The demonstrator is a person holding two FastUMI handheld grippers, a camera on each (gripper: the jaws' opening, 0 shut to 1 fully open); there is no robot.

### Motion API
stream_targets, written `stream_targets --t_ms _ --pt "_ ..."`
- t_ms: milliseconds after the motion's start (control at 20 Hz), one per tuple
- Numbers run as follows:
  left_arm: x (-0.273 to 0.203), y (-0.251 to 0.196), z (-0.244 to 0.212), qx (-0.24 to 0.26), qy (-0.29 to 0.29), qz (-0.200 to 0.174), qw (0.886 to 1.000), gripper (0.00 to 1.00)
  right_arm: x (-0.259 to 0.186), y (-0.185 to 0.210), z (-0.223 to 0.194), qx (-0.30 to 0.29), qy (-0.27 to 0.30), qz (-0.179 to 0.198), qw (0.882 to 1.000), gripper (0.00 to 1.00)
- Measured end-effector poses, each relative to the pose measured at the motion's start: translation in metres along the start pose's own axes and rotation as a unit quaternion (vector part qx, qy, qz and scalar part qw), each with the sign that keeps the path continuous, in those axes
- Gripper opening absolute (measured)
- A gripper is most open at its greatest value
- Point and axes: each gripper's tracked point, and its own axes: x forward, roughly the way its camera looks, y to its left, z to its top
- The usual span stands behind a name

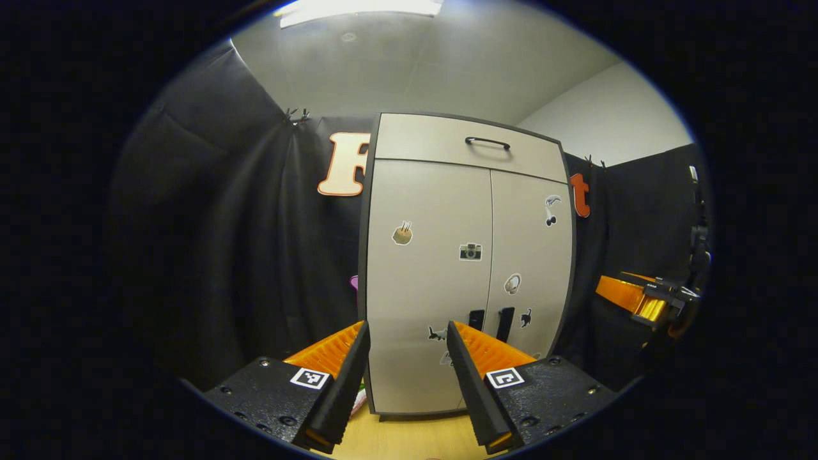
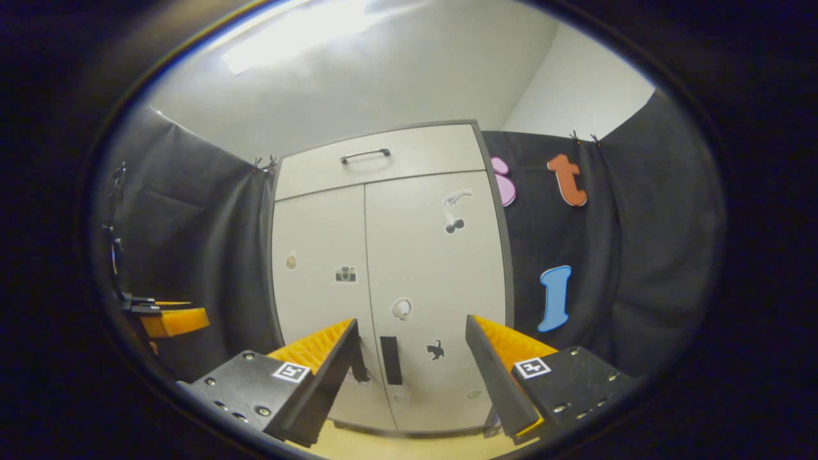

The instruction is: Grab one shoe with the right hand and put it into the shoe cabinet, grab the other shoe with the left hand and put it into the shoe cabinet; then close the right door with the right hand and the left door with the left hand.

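Black cloth [image 1: 243,243] hangs in folds as the booth's wall on both sides, pinned up by small clips [image 1: 296,115] along its top edge. Above the cloth rises a plain white wall [image 2: 588,96], meeting a pale ceiling [image 1: 447,64]. A bright ceiling light panel [image 1: 361,7] glows overhead. Below, a strip of light wooden floor [image 1: 409,437] shows at the bottom.

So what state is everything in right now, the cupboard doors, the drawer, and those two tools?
Left door of the pale grey shoe cabinet: shut.
Right door of the cabinet: shut, flush with the left one.
Top drawer with the dark bar handle: closed.
Left tool: open, holding nothing, facing the cabinet.
Right tool: open, holding nothing, facing the cabinet.
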Motion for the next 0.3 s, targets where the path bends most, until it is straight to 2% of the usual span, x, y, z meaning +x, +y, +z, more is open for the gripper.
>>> stream_targets --t_ms 50,250,300 --pt "-0.004 -0.002 0.003 -0.003 -0.004 -0.002 1.000 0.72 -0.004 0.005 0.005 -0.003 -0.005 0.002 1.000 1.00" --pt "-0.016 -0.020 0.007 -0.009 -0.013 -0.017 1.000 0.74 -0.021 0.016 0.010 -0.018 -0.014 0.005 1.000 1.00" --pt "-0.017 -0.025 0.007 -0.010 -0.013 -0.024 1.000 0.74 -0.023 0.018 0.010 -0.022 -0.013 0.006 1.000 0.96"
